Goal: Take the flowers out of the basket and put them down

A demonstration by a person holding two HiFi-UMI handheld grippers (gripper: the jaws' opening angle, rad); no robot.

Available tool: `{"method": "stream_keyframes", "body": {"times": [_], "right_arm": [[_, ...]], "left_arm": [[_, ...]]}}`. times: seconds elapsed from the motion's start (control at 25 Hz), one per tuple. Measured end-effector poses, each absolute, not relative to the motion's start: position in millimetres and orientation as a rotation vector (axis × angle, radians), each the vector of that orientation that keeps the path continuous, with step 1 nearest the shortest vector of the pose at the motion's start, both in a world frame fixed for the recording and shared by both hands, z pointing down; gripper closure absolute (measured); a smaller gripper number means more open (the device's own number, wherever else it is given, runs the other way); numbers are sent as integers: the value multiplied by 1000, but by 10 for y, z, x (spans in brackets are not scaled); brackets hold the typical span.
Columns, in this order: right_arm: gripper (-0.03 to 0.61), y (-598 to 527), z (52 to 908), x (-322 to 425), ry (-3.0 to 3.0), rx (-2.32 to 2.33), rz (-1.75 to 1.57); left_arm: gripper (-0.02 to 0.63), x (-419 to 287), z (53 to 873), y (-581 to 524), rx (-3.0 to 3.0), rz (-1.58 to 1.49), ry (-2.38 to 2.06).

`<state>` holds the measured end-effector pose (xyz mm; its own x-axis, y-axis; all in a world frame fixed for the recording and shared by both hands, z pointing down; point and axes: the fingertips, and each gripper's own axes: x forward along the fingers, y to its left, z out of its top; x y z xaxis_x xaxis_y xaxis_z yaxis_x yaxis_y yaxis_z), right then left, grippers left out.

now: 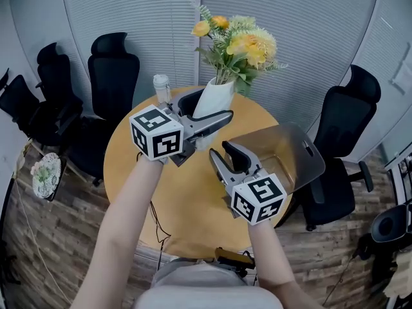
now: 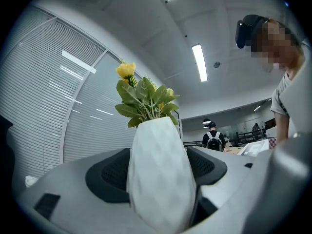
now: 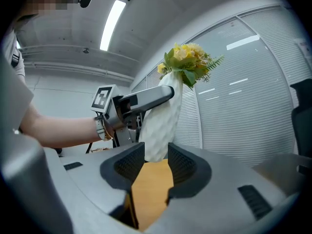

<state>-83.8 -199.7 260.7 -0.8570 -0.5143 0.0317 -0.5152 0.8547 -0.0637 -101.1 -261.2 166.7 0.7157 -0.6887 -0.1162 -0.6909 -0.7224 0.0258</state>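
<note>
**Currently: flowers clear of basket, set-down not yet done**

Flowers (image 1: pixel 238 40), yellow with green foliage, stand in a white faceted vase (image 1: pixel 215 95). The vase leans to the right over the far side of the round table (image 1: pixel 187 198). I cannot tell whether its base touches the tabletop.

My left gripper (image 1: pixel 206 108) has it: in the left gripper view the vase body fills the gap and both pads bear on its sides.

My right gripper (image 1: pixel 225 156) sits nearer to me, jaws spread, with only bare tabletop showing between them.

The smoky translucent basket (image 1: pixel 293 156) lies at the table's right edge, apart from the vase.

Judgement: removal is complete and placement is the step in hand. The next move calls for righting the vase, lowering it until the base sits flat, then releasing the left grip. A release while it leans risks a topple.
</note>
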Motion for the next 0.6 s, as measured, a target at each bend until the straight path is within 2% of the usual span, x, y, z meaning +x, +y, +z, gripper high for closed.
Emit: {"method": "stream_keyframes", "body": {"times": [0.32, 0.6], "right_arm": [[402, -2059, 2657, -986, -3038, 808, 192], [400, -2152, 2833, -1917, -3011, 823, 189]], "left_arm": [[247, -1013, 1711, -2644, -2903, 189, 1176], [247, -1933, 1930, -2714, -2916, 220, 1182]]}}
